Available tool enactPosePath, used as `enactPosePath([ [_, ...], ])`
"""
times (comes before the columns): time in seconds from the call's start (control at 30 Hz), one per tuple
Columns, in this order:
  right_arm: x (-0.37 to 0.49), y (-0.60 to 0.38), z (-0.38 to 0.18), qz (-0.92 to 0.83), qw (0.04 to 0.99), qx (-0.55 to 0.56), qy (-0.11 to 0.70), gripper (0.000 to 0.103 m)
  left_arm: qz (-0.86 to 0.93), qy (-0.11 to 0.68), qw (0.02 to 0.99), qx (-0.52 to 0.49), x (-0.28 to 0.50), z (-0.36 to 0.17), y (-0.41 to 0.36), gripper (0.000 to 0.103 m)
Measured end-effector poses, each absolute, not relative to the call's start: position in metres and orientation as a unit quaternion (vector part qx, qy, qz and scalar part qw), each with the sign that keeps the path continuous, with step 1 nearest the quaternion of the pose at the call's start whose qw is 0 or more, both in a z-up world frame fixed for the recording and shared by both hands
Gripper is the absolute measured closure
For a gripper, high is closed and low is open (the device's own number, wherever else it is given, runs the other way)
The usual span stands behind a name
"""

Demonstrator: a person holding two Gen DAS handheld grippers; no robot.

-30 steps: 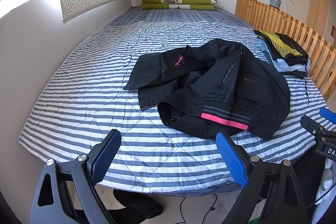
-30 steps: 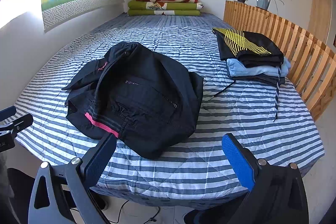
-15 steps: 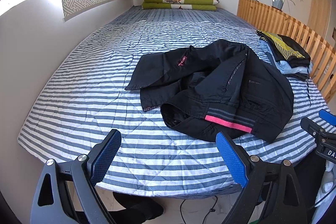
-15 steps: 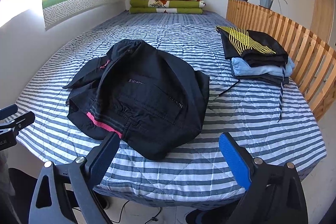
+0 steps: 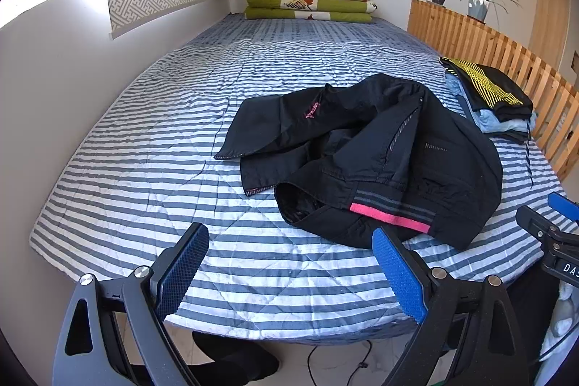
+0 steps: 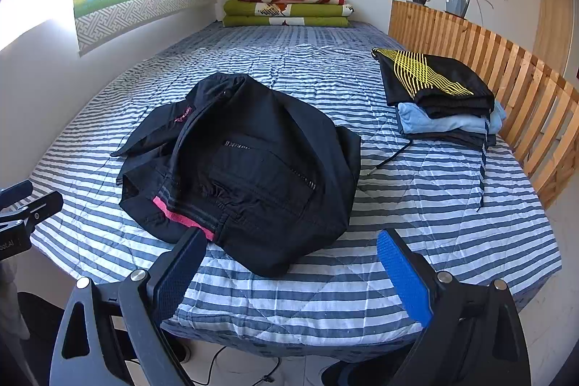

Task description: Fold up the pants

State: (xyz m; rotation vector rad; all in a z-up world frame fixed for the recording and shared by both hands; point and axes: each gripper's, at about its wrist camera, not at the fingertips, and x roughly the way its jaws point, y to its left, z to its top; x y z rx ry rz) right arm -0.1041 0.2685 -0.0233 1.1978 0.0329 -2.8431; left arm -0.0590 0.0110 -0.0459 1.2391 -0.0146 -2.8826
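Black pants (image 5: 365, 154) crumpled near front edge of striped bed (image 5: 144, 176), unfolded; left gripper (image 5: 289, 272) and right gripper (image 6: 291, 272) both spread wide, empty, hovering short of the fabric.

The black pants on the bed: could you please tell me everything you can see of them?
The black pants lie crumpled in a loose heap on the striped quilt, near its front edge, unfolded. They look like matte woven fabric, with a pink and grey banded waistband, a zipped pocket and small pink lettering on one leg. The legs splay left. Only the quilt touches them; both grippers hover short of them, open.
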Motion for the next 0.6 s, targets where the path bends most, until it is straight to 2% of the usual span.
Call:
enactPosePath([
  [0.6, -0.104, 0.2692, -0.0251, -0.919, 0.029, 0.394, 0.005, 0.01, -0.918, -0.012, -0.001, 0.396, -0.06, -0.0467, 0.0169, 0.009],
])
